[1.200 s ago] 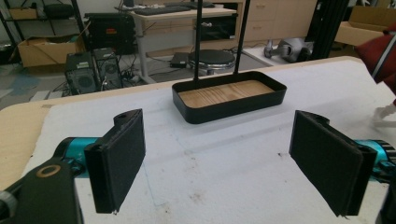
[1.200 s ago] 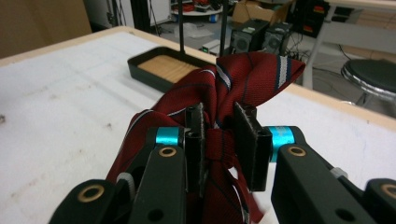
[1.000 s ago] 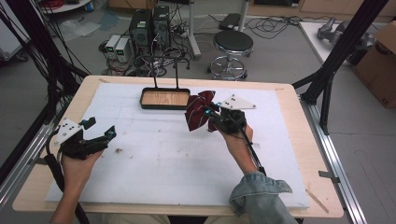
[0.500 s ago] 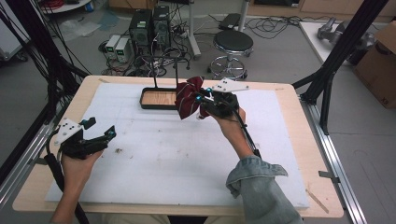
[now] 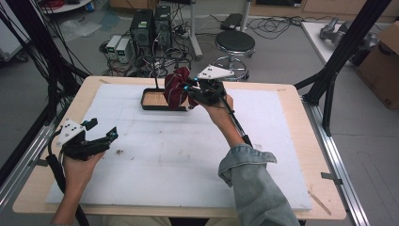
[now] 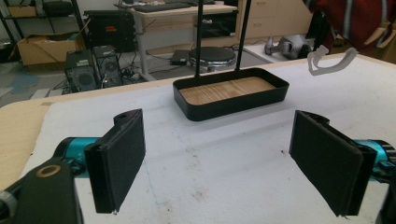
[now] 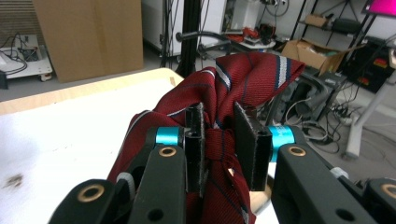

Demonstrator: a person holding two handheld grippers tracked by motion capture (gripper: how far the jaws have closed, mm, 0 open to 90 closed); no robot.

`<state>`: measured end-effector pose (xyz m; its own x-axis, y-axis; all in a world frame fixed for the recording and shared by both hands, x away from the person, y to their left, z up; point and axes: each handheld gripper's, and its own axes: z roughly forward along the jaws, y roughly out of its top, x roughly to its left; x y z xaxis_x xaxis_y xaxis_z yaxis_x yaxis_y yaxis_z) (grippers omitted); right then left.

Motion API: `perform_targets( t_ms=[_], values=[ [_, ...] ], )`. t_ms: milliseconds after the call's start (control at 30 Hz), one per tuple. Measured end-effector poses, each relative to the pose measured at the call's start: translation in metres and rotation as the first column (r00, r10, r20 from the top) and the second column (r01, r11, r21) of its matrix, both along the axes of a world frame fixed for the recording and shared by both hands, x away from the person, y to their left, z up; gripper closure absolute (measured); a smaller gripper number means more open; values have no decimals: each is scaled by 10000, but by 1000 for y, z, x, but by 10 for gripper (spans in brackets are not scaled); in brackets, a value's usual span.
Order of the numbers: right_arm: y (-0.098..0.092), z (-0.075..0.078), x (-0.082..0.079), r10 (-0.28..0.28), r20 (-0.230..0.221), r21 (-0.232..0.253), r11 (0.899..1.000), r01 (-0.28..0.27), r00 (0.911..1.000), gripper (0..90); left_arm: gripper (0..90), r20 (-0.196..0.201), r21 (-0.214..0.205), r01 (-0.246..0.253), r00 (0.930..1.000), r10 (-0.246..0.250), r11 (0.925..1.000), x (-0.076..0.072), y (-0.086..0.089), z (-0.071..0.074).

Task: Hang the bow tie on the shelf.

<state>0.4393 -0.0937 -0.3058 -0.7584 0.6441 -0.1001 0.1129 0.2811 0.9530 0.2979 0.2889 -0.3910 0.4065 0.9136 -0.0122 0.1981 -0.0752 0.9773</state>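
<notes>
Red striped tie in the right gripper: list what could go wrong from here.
1. The right gripper pinches the tie only at a bunched knot, so the loose folds may slip free.
2. The tie hangs over the black tray, whose thin upright rods could snag it.
3. The left gripper rests open and far off, unable to help.

A round black stool (image 5: pixel 235 42) stands on the grey floor just beyond the table's far edge, and left of it two dark computer towers (image 5: pixel 150 26) sit among tangled cables beside small pale boxes (image 5: pixel 118 47). A brown cardboard box (image 5: pixel 382 61) rests on the floor at the far right, near the black frame legs (image 5: pixel 336 56). The right gripper view shows a large cardboard sheet (image 7: pixel 88 35) upright at the left and an open carton (image 7: pixel 310 55) farther back.
</notes>
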Motion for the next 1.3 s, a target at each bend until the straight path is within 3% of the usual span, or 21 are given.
perform_targets(
  t_ms=[233, 333, 700, 967, 1167, 1300],
  values=[
    [2, 8, 20, -181, -35, 506, 9986, 182, 9998, 743, 189, 9, -22, 51, 10000, -51, 10000, 0, 0, 0],
    [2, 13, 28, -134, -89, 890, 9959, 141, 9999, 743, 189, -18, -54, 64, 10000, -64, 10000, 1, 0, 0],
    [9, 21, 52, -15, -244, 1571, 9876, 54, 9997, 743, 188, 9, -107, 80, 10000, -80, 9999, 0, 1, 0],
    [10, 23, 66, -156, -308, 1732, 9847, 207, 9994, 743, 188, -11, -106, 82, 10000, -82, 9999, 0, 2, -1],
    [-1, 20, 81, -612, -559, 1927, 9787, 709, 9966, 743, 188, -56, -71, 167, 9998, -168, 9998, 0, -1, -2],
    [-1, 19, 87, -883, -546, 1556, 9832, 958, 9946, 742, 188, -96, -46, 177, 9998, -177, 9998, 1, 0, -2]
  ],
)
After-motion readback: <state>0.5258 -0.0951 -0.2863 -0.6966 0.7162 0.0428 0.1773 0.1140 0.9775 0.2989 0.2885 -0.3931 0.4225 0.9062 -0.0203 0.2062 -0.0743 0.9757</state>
